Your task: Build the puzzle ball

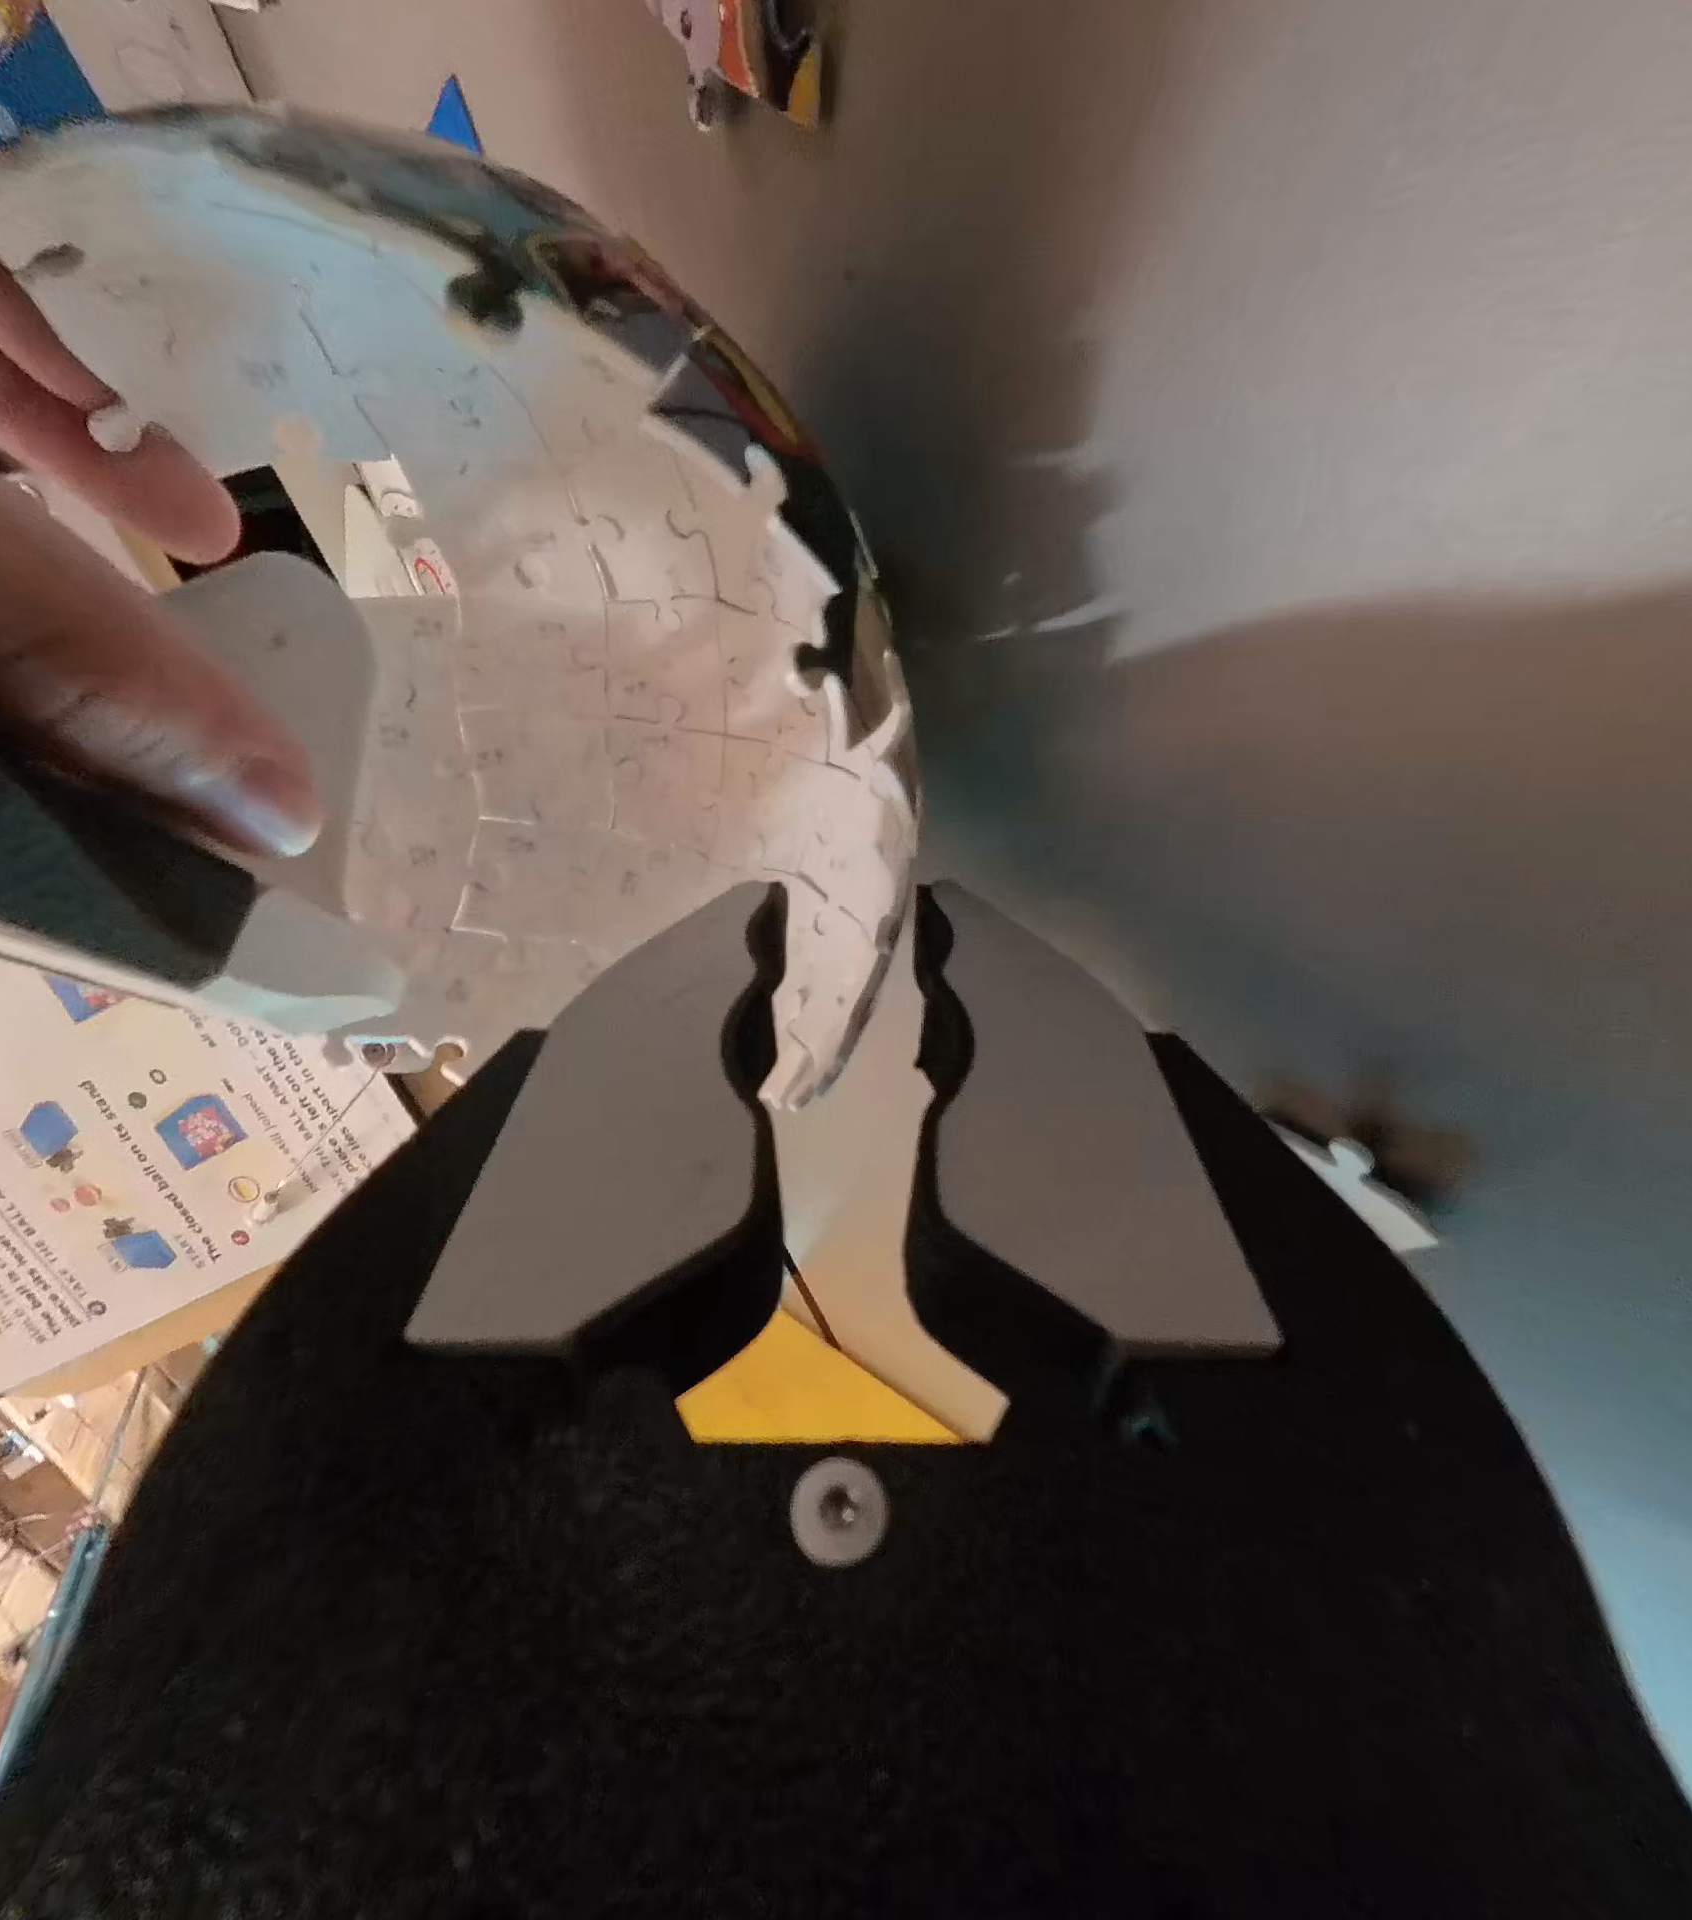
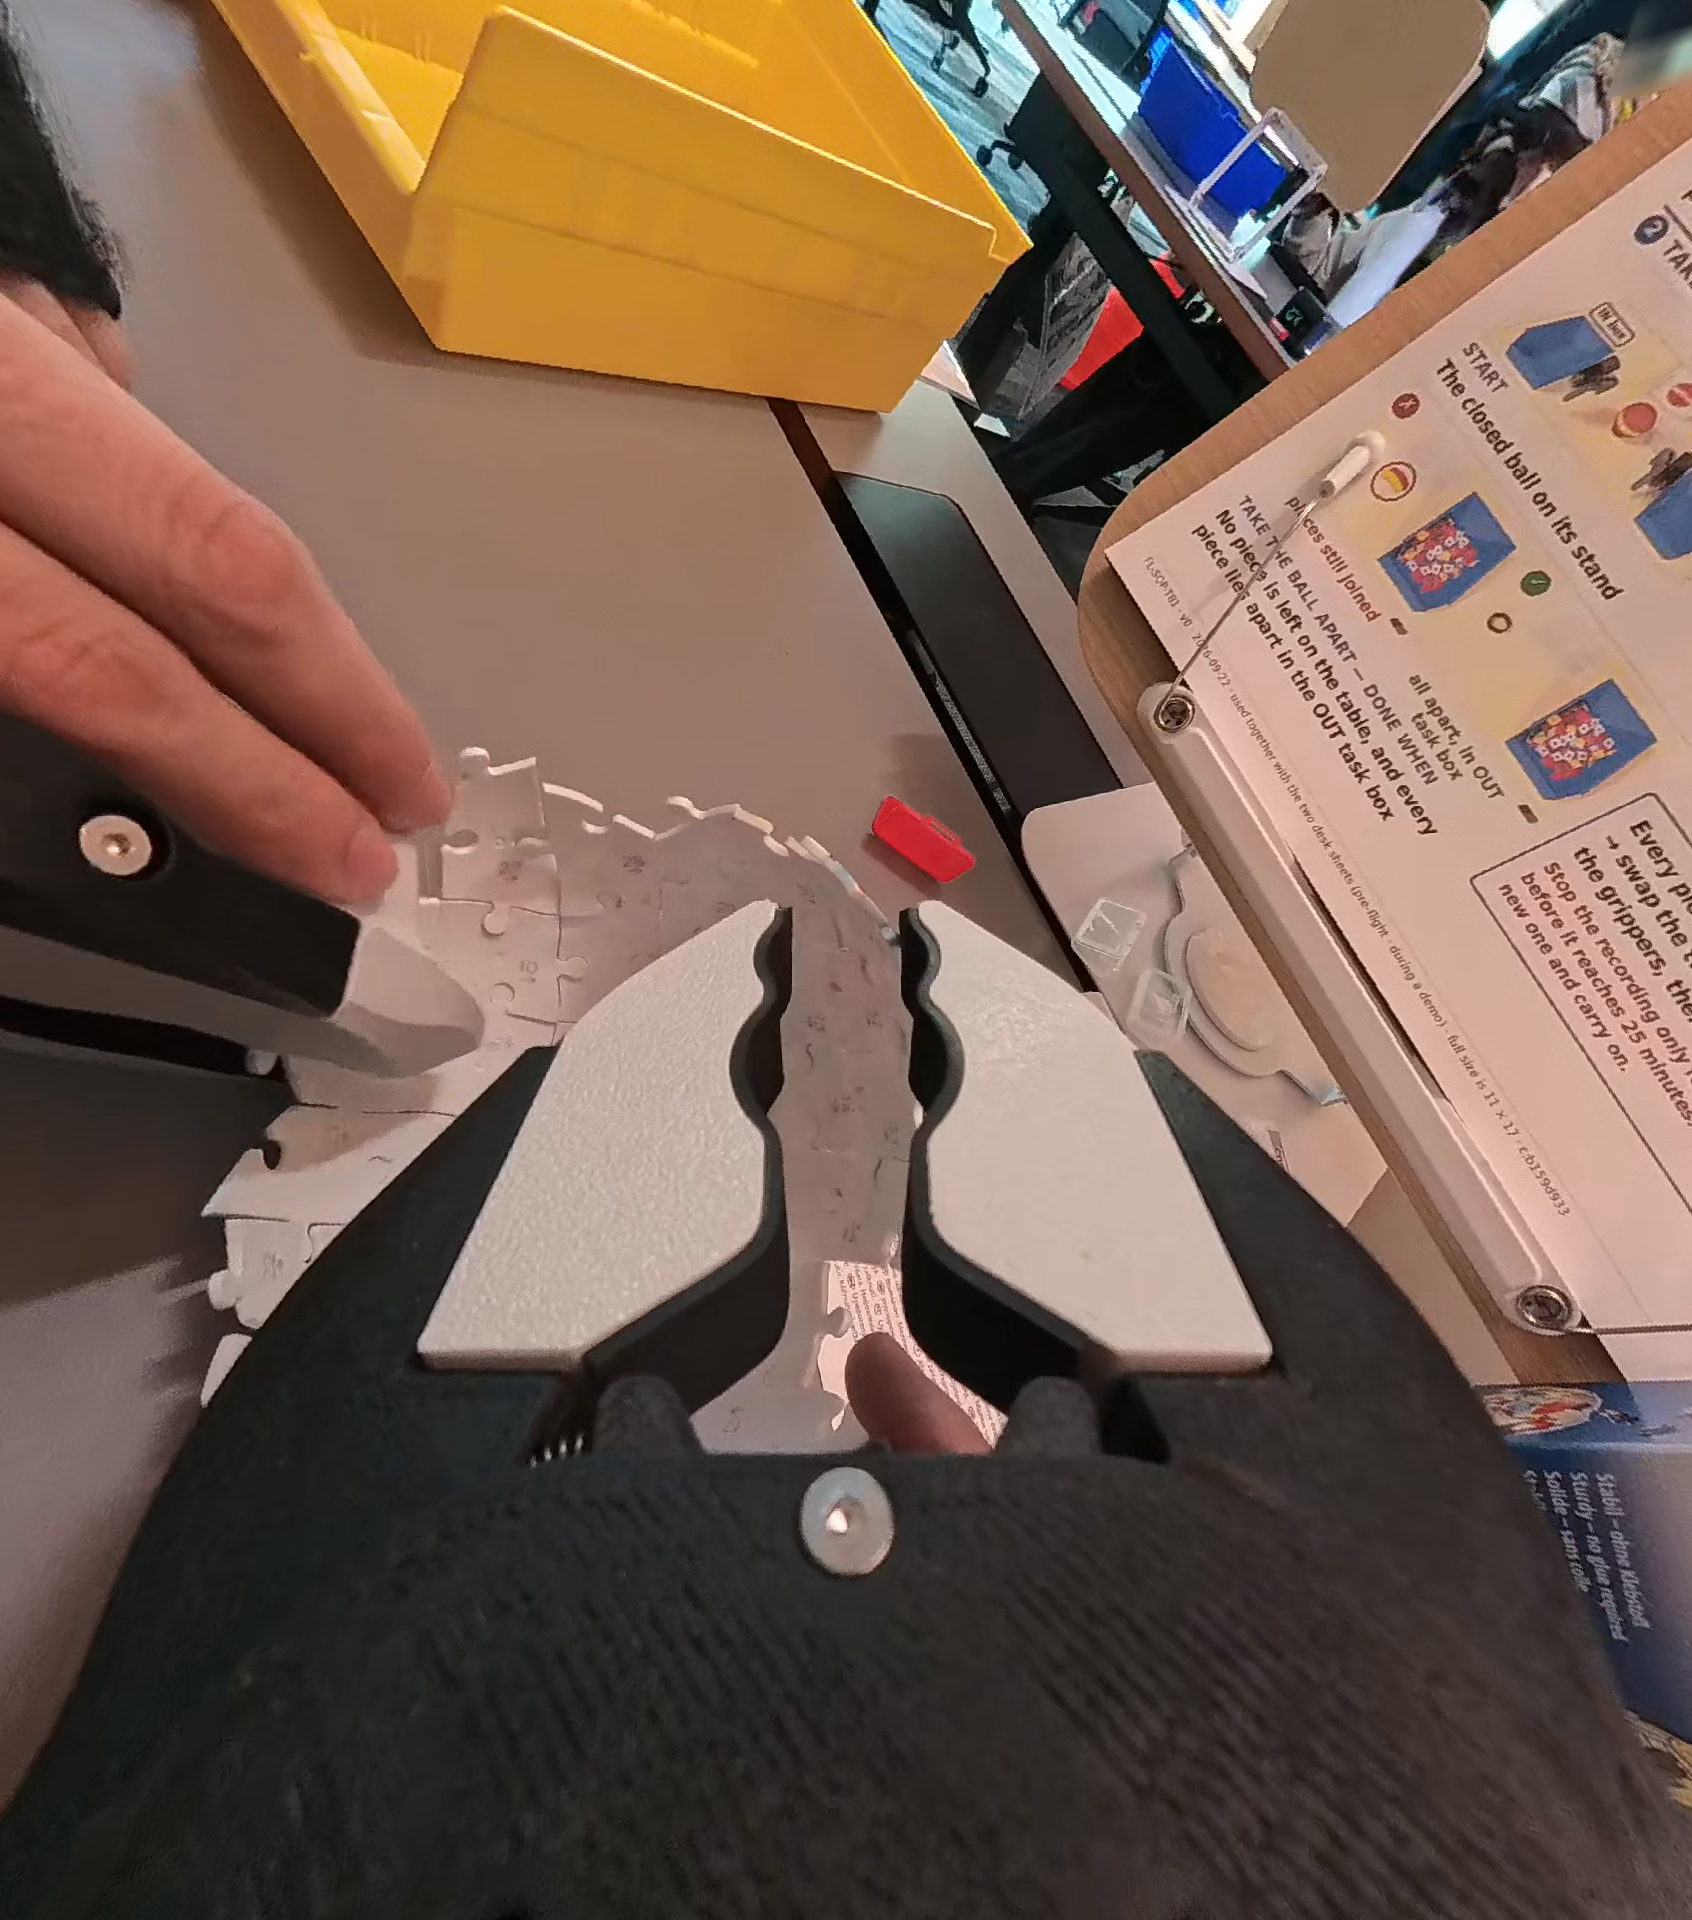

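Partial puzzle ball shell (image 1: pixel 551 582) fills upper left of left view, white inside facing cam, jagged edges free. Left gripper (image 1: pixel 847 935) and right gripper (image 2: pixel 842 935) each clenched on the shell rim. Shell arcs lower left to centre in right view. Nearby: yellow bin (image 2: pixel 634 187), red piece (image 2: pixel 920 836), instruction sheet (image 2: pixel 1548 727); table (image 2: pixel 561 551) btwn them bare.

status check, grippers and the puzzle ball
Left gripper and right gripper both shut on puzzle ball shell, opposite edges. Shell partly built, jagged open rim. Nothing in the way.
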### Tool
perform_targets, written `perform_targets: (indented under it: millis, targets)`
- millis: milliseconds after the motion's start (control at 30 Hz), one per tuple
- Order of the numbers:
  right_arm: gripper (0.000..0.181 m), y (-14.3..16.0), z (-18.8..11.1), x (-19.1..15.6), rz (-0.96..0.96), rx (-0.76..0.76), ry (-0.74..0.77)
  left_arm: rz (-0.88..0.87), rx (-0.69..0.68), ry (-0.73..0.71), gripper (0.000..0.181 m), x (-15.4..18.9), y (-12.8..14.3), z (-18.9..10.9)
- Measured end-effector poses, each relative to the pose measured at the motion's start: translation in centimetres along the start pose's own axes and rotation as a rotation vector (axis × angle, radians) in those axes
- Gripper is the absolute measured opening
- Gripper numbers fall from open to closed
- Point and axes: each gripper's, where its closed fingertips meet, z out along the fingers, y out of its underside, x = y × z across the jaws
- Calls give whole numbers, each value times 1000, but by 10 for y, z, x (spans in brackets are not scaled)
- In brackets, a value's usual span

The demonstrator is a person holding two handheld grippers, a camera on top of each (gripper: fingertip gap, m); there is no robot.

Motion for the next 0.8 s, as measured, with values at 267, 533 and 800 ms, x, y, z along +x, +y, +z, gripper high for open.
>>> perform_targets:
  millis: [267,533,800]
  targets:
    - [20,-1,0,-1,-4,2,-4,68,25,52,21,9,-14,2]
    - [20,-1,0,-1,4,6,-6,11,94,75,14,8,-31,4]
    - [19,-2,0,-1,-6,9,-3,-16,111,100,4,10,-34,7]
